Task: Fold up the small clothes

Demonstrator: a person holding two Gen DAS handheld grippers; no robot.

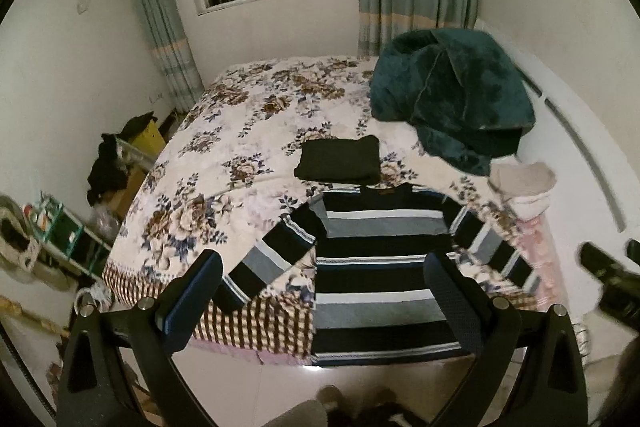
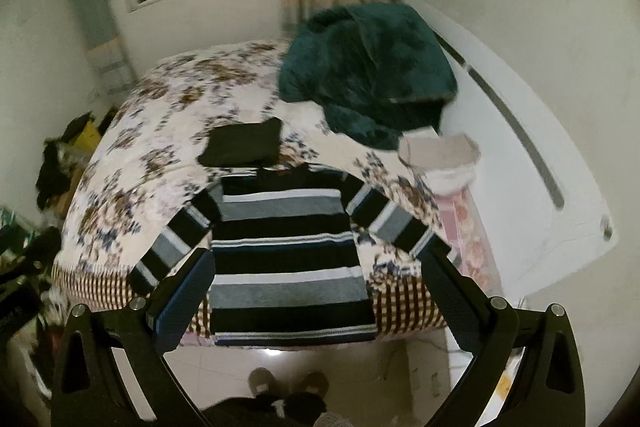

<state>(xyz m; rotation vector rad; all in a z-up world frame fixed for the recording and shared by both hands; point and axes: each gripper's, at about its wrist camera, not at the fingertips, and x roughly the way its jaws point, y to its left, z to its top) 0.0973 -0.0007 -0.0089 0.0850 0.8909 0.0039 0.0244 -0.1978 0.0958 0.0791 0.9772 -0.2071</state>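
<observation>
A: Left gripper (image 1: 322,281): fingers spread wide, holding nothing, above the bed's foot edge.

B: Striped sweater (image 1: 380,263)?

A: Flat on the bed (image 1: 240,131), sleeves splayed, hem at the foot edge; probably laid out for folding. It sits beyond both fingertips, untouched.

B: Right gripper (image 2: 318,277)?

A: Likewise wide open, empty. Folded black garment (image 1: 340,159) just beyond the sweater's collar.

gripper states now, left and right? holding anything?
Left gripper: open, holding nothing, above the striped sweater.
Right gripper: open, holding nothing, above the same sweater.
</observation>
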